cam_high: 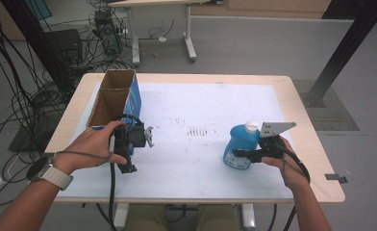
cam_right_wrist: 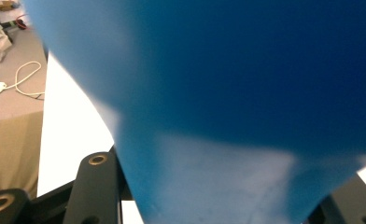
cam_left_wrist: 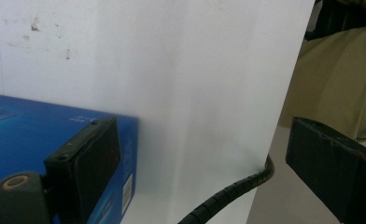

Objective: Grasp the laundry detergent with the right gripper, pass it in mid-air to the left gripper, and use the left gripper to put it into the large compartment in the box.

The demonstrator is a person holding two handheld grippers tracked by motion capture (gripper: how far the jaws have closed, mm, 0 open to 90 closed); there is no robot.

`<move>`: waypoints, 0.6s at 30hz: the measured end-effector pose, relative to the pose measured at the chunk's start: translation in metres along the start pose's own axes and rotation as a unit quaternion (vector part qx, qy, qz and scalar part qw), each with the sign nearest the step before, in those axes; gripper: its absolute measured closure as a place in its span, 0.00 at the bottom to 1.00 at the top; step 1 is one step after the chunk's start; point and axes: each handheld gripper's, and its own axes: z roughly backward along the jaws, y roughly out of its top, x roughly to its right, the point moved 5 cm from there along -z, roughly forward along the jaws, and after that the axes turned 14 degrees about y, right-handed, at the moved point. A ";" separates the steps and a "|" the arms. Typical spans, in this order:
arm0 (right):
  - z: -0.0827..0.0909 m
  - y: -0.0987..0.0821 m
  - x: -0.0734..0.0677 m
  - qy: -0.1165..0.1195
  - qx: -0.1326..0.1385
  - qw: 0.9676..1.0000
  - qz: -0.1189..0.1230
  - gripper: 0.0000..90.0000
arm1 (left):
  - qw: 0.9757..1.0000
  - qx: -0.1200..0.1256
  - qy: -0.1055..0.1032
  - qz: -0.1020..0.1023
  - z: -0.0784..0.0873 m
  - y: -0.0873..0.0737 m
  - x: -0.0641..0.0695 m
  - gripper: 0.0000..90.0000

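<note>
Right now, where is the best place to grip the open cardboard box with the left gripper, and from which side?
Probably the near end wall of the cardboard box, taken from above. The box stands upright with its top open, so one jaw can go inside and one outside the thin wall. The left gripper is open and already beside that near end; in the left gripper view, one jaw lies against the box's blue side.

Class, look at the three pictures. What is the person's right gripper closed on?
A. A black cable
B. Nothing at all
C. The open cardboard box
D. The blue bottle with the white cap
D: in the high view the right gripper clamps the lower body of the blue bottle, and the right gripper view shows that blue body wedged between its jaws.
</note>
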 end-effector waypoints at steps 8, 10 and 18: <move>0.002 0.024 -0.010 0.024 -0.005 1.000 0.014 0.49 | 1.000 -0.002 0.001 0.001 0.017 0.008 -0.004 0.11; 0.002 0.031 -0.014 0.032 -0.007 0.999 0.015 0.49 | 1.000 -0.004 -0.002 0.005 0.022 0.011 -0.006 0.11; 0.004 0.053 -0.026 0.054 -0.015 0.998 0.023 0.49 | 1.000 -0.017 0.001 0.008 0.041 0.022 -0.014 0.11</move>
